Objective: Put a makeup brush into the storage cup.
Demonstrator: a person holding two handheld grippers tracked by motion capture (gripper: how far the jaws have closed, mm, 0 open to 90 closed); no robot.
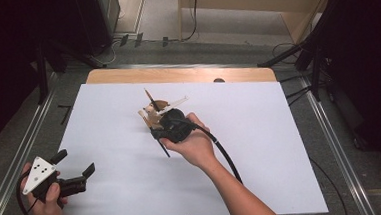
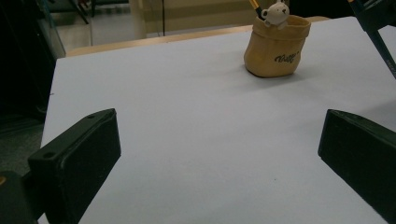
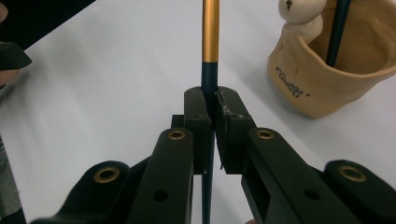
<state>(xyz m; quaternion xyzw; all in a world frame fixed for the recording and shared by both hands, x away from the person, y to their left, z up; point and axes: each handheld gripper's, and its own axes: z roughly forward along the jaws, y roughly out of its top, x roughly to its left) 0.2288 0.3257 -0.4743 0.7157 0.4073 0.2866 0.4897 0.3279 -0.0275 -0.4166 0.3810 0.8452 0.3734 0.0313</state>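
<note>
A tan fabric pouch (image 1: 151, 117) (image 2: 276, 46) (image 3: 327, 79) stands upright at the middle of the white table (image 1: 261, 148), with a small white bear figure (image 2: 275, 13) (image 3: 301, 14) on its rim. A dark pencil (image 3: 338, 28) leans inside it. Just beside the pouch, my right gripper (image 1: 156, 132) (image 3: 211, 105) is shut on a dark blue pencil with a gold end (image 3: 210, 32) (image 1: 164, 148), which passes straight through the jaws. My left gripper (image 1: 74, 172) (image 2: 219, 154) rests open at the table's near left corner with nothing between its jaws.
A wooden strip (image 1: 176, 74) runs along the table's far edge, with metal rails (image 1: 330, 129) on the floor at both sides. The right gripper's cable (image 1: 226, 158) trails across the table toward the near edge.
</note>
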